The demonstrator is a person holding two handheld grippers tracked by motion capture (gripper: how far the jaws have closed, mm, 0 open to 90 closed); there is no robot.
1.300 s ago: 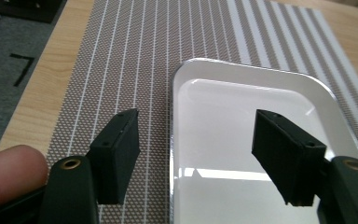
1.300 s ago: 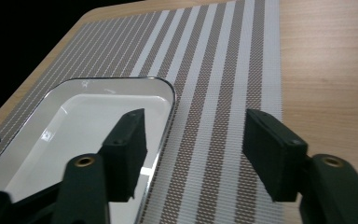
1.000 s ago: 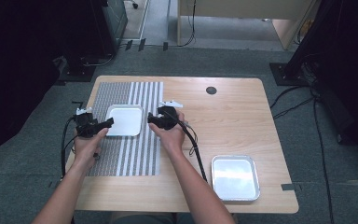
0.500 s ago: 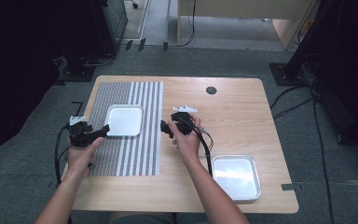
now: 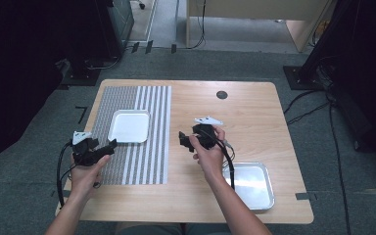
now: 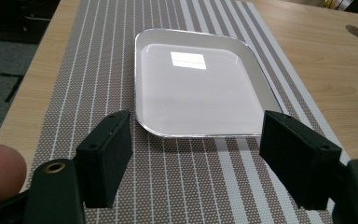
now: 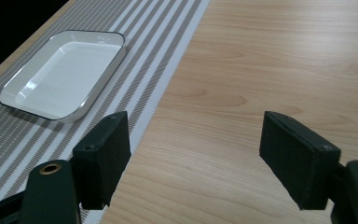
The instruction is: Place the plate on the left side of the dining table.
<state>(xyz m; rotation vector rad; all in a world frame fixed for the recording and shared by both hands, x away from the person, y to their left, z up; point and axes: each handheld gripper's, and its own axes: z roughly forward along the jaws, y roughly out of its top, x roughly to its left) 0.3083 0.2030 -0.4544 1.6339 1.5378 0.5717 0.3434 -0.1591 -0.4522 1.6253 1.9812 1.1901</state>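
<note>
Both hands have drawn back from the white tray (image 5: 129, 126), fingers wide, the right gripper's (image 5: 185, 140) just opening, empty.

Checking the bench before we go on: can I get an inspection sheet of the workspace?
Surface: wooden table, striped mat on its left part.
Job's things: white tray on the mat; second tray at the near right corner.
Clutter: nothing seen.
Grippers: left gripper and right gripper, jaws open, nothing between them.
Cables: cable trailing from the right gripper.
Surroundings: grey floor, floor cables.
</note>
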